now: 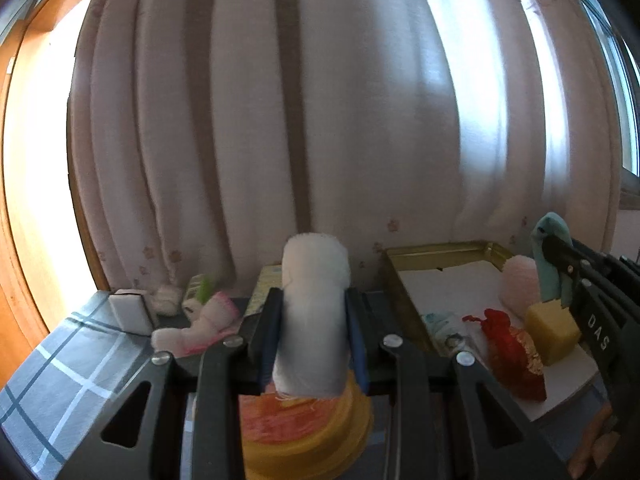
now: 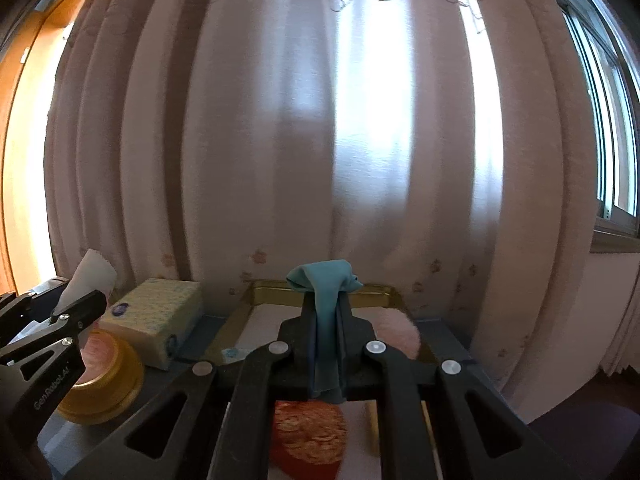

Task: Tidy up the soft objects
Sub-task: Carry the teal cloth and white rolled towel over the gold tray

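The left tool [image 1: 314, 320] is clenched on a white rolled cloth [image 1: 314, 312], which stands upright between its two blue-padded fingers [image 1: 267, 332] and rises above their tips. Below this cloth sits a yellow round container [image 1: 320, 436] with orange-pink material inside it. The right tool [image 2: 326, 320] is clenched on a teal cloth [image 2: 326, 300]; the cloth is folded over the fingertips and hangs down between the fingers, which stand almost together.

Both tools are held above a worktop [image 1: 60, 368] covered with a grey checked cloth. On the right part of the worktop lies a gold tray [image 1: 436, 249] with a white sheet inside. In the tray I see a pink fluffy ball [image 1: 518, 284], a yellow sponge block [image 1: 550, 330], a red and gold pouch [image 1: 512, 352] and a small pale blue item [image 1: 442, 322]. On the left part of the worktop lie a pink and white sock [image 1: 200, 328], a small white box [image 1: 130, 312] and a small white fluffy thing [image 1: 166, 300]. A yellow tissue pack [image 2: 156, 324] stands between the container and the tray. A pale curtain [image 1: 320, 100] hangs behind everything.
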Tool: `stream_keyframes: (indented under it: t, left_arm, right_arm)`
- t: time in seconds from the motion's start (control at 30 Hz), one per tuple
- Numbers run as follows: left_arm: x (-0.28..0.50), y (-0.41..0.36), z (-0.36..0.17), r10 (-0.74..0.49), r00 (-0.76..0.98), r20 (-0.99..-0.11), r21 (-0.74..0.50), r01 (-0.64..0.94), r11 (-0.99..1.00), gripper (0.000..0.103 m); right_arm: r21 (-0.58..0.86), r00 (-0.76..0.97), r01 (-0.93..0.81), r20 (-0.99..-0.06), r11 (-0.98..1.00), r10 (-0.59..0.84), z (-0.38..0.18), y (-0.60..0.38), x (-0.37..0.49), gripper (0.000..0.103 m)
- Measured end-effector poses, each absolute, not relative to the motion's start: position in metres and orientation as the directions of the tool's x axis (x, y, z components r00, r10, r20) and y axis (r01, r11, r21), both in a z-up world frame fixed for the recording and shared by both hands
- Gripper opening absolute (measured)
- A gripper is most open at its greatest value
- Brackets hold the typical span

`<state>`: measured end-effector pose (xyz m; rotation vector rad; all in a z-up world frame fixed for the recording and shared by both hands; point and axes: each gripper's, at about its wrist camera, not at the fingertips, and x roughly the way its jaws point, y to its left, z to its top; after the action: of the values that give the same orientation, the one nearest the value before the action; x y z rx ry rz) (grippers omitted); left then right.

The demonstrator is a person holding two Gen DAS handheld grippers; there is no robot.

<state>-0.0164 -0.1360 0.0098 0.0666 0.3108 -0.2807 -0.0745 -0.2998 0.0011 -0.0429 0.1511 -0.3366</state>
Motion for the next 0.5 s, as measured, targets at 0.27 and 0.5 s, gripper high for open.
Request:
stream_keyframes:
  t: [0.27, 0.5]
  left_arm:
    - [-0.016, -0.169, 0.010, -0.314, 0.893, -0.324, 0.038, 0.344, 0.938, 0.030]
    - [-0.011, -0.194, 0.011, -0.351, 0.868, -0.351, 0.029, 0.385, 0.923, 0.030]
  right_arm:
    - [-0.047, 0.910, 0.374, -0.172, 0.926, -0.377, 0.000, -0.330, -0.075, 0.009]
    - [-0.036, 0.895, 0.398, -0.203, 0.917, -0.397, -0.001, -0.345, -0.069, 0.009]
